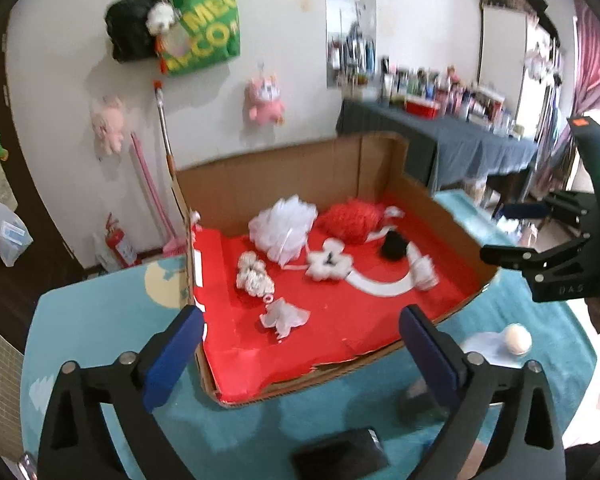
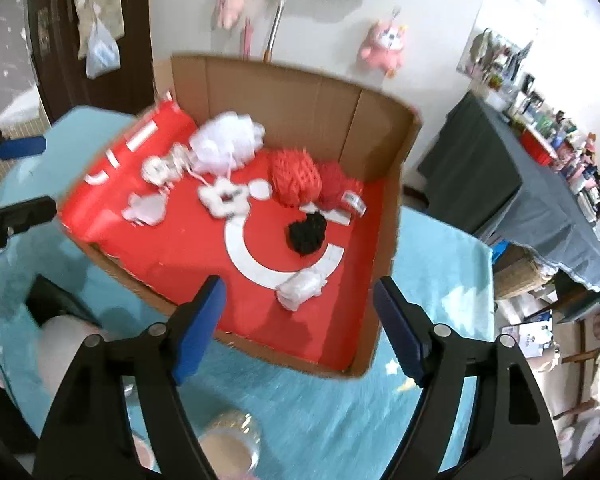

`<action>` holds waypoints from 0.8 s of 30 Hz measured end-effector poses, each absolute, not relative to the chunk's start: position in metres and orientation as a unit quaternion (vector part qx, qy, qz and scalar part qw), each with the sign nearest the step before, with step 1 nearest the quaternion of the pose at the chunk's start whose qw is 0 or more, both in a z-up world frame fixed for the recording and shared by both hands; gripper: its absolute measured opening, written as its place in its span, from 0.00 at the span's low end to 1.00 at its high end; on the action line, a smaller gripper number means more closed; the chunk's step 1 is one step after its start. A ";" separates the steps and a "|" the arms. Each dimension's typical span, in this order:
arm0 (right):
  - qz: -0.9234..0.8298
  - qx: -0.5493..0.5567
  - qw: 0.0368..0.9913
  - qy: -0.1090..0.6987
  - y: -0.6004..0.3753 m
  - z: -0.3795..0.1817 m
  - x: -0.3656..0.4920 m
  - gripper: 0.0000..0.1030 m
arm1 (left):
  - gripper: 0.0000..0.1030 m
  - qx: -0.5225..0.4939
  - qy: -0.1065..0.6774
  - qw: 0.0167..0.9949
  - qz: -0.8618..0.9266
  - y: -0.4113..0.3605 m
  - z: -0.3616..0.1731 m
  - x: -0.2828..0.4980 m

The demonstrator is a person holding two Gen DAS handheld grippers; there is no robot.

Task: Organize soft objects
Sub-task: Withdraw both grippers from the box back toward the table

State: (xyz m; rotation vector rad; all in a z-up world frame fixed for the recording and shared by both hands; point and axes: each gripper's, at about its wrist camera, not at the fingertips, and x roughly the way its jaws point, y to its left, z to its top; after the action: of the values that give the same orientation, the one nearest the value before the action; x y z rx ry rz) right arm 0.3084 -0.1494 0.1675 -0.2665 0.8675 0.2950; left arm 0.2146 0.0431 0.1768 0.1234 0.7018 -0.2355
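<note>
We read this as the pause between one drop-off and the next pick: the open cardboard box with the red printed floor (image 1: 340,332) sits on the teal fleece-covered surface (image 1: 100,320), and both of our claws hang above its near edge with nothing in them. The left claw (image 1: 300,348) has its blue-padded fingers spread wide, empty air between them; the right claw (image 2: 298,320) is likewise parted and holds nothing. Inside the box the soft things are already gathered: a white mesh bath pouf (image 1: 282,224) toward the back wall of the box, a red mesh pouf (image 1: 350,218) just beside it, a black fuzzy pompom (image 2: 306,234) near the box's middle, a white flower-shaped plush piece (image 1: 326,264) in front of the white pouf, a white knitted bundle (image 1: 254,276) toward the box's left wall, and two small crumpled white pieces, one (image 1: 286,316) near the front edge and one (image 2: 302,286) by the right wall. Outside the box, just off its front right corner, a small cream-coloured round ball (image 1: 517,338) lies on the surface. We judge that it is the likeliest thing left to sort. The next move, as we see it, calls for swinging one open claw away from the box, lowering it over the ball, and closing gently so it does not roll off.
</note>
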 end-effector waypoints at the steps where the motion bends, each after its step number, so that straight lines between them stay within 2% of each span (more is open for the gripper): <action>1: 0.143 -0.123 0.893 0.409 -0.151 0.174 0.300 0.74 | 0.99 0.058 0.333 0.934 -0.114 0.041 0.181 0.206; 5: 0.145 -0.105 0.911 0.371 -0.155 0.196 0.262 0.80 | 1.00 0.046 0.303 0.944 -0.120 0.035 0.197 0.173; 13: 0.157 -0.070 0.931 0.321 -0.163 0.220 0.194 0.81 | 1.00 0.034 0.249 0.961 -0.115 0.022 0.213 0.115; 15: 0.158 -0.064 0.935 0.311 -0.163 0.221 0.179 0.82 | 1.00 0.028 0.235 0.965 -0.113 0.021 0.213 0.100; 17: 0.158 -0.060 0.939 0.299 -0.164 0.220 0.164 0.87 | 1.00 0.019 0.224 0.968 -0.111 0.021 0.211 0.086; 24: 0.145 -0.035 0.955 0.257 -0.163 0.208 0.114 0.87 | 1.00 -0.012 0.200 0.974 -0.110 0.022 0.191 0.046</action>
State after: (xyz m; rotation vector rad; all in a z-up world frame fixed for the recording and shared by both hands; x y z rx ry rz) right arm 0.1143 -0.1627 0.2079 -0.0712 0.5218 0.2937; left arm 0.0460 0.0224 0.1911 -0.0245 0.4032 -0.2222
